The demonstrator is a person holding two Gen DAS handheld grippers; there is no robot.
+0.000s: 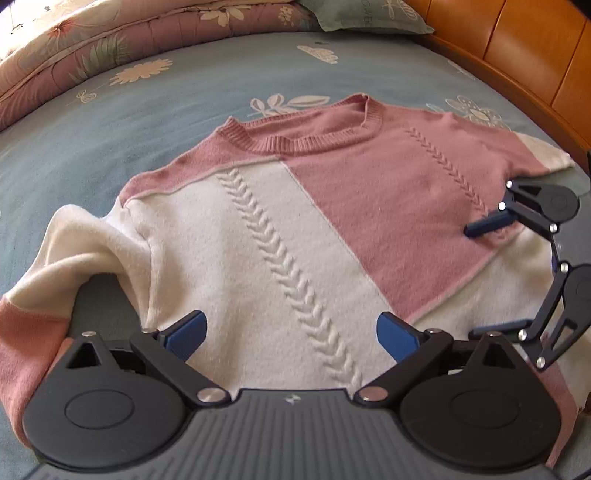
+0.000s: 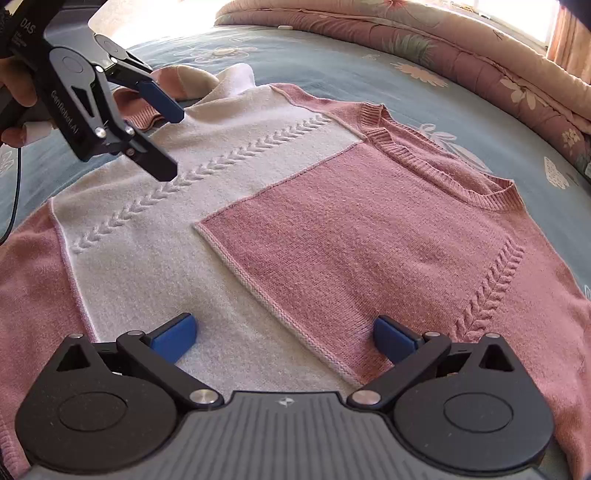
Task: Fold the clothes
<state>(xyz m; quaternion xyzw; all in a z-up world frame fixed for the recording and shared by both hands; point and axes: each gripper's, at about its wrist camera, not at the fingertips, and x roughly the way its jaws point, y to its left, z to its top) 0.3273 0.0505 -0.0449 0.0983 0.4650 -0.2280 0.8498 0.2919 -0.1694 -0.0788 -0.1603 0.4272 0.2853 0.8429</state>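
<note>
A knit sweater (image 1: 280,206), pink and white with raised braid lines, lies flat and face up on the blue floral bedsheet (image 1: 155,122). Its collar (image 1: 295,142) points away from me. One sleeve (image 1: 62,258) is bunched at the left; the other sleeve (image 1: 546,151) reaches right. My left gripper (image 1: 291,332) is open low over the white hem area with nothing between its fingers. My right gripper (image 1: 480,277) is open over the pink and white side. In the right wrist view, the right gripper (image 2: 284,332) is open above the sweater (image 2: 332,229), and the left gripper (image 2: 171,144) is open over the white panel.
A folded floral quilt (image 1: 92,48) and a green pillow (image 1: 365,14) lie along the far side of the bed. A wooden bed frame (image 1: 517,48) runs along the right. A hand (image 2: 11,92) holds the left gripper, and a cable (image 2: 14,199) hangs from it.
</note>
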